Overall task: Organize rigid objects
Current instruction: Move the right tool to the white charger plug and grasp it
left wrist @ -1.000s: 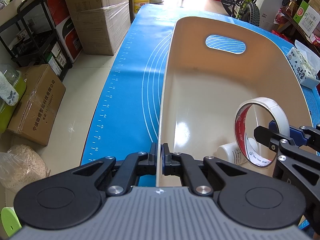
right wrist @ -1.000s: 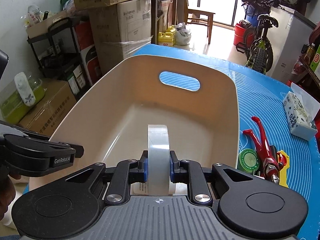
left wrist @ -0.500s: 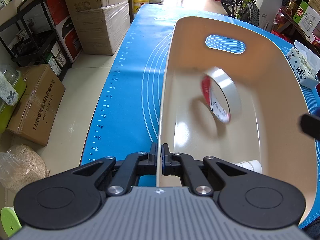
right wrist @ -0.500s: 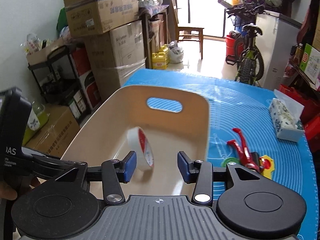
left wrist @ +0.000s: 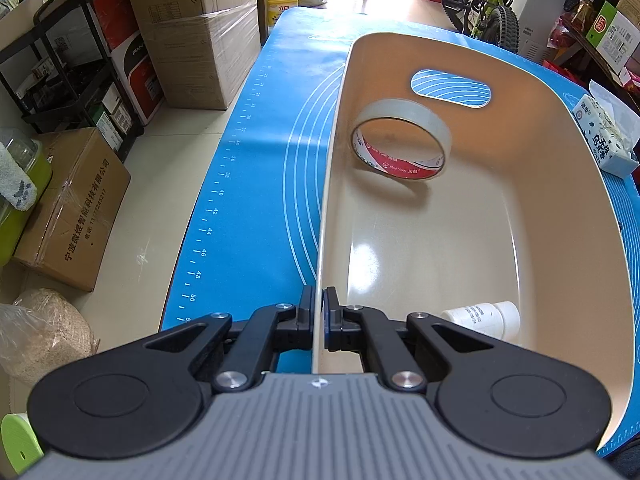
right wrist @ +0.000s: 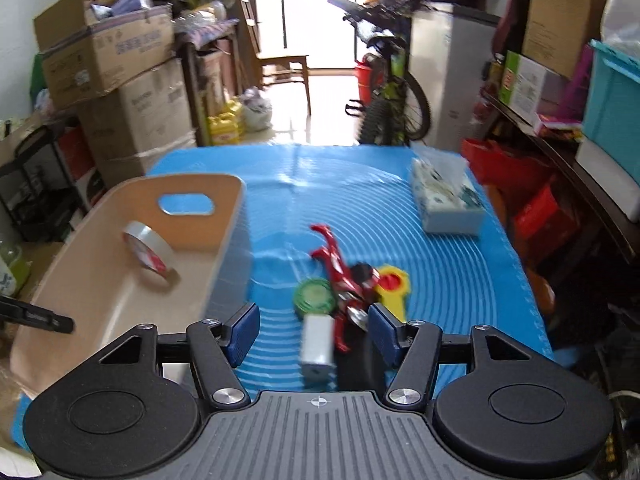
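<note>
Left wrist view: the left tongs [left wrist: 319,322] are closed on the near wall of the cream bin [left wrist: 600,216], one finger outside it and one inside. The bin sits on the blue mat [left wrist: 256,184] covering the surface. Inside the bin, a roll of tape [left wrist: 402,145] lies tilted at the far end, leaning toward the left wall just below the handle cutout [left wrist: 450,89]. A small white bottle [left wrist: 482,317] lies on its side on the bin floor at the near right.

Right wrist view: the right tongs [right wrist: 313,333] stand wide open and hold nothing, positioned over the mat to the right of the bin. Ahead of the blue pads lie a red figure [right wrist: 340,264], a round green tin [right wrist: 315,296] touching it on the left, a yellow piece [right wrist: 394,284] just beside it on the right, and a white block [right wrist: 318,346] nearest the tongs. This view is blurred, so finer contact cannot be judged. A tissue pack [right wrist: 446,198] rests well apart at the far right of the mat.
</note>
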